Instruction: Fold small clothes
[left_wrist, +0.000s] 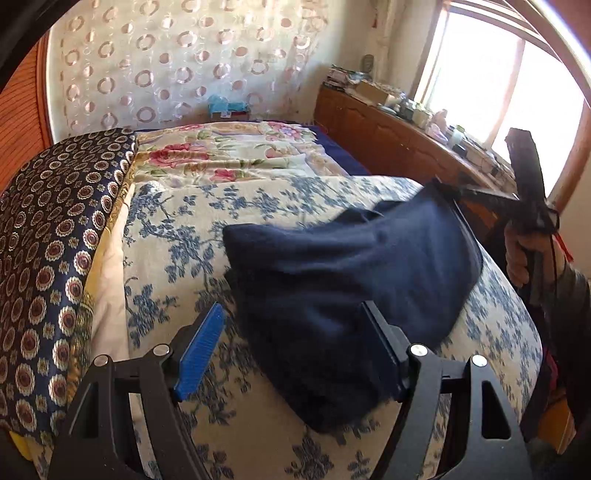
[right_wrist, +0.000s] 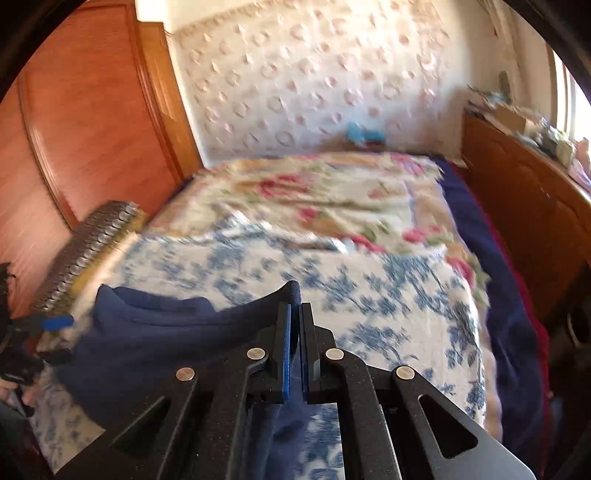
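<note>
A dark navy garment (left_wrist: 351, 280) lies bunched on the blue-and-white floral bedspread (left_wrist: 177, 236). My left gripper (left_wrist: 291, 339) is open, its blue-padded fingers (left_wrist: 199, 350) spread on either side of the garment's near edge. My right gripper (right_wrist: 294, 332) is shut on a corner of the navy garment (right_wrist: 155, 332) and lifts that edge above the bed. In the left wrist view the right gripper (left_wrist: 448, 190) shows at the garment's far right corner, held by a hand. The left gripper (right_wrist: 55, 323) shows at the left edge of the right wrist view.
A dark patterned pillow (left_wrist: 51, 236) lies at the left. A pink floral blanket (left_wrist: 229, 151) covers the far half of the bed. A wooden headboard (right_wrist: 81, 122) stands left, a cluttered wooden cabinet (left_wrist: 391, 125) along the right, under a bright window (left_wrist: 491, 74).
</note>
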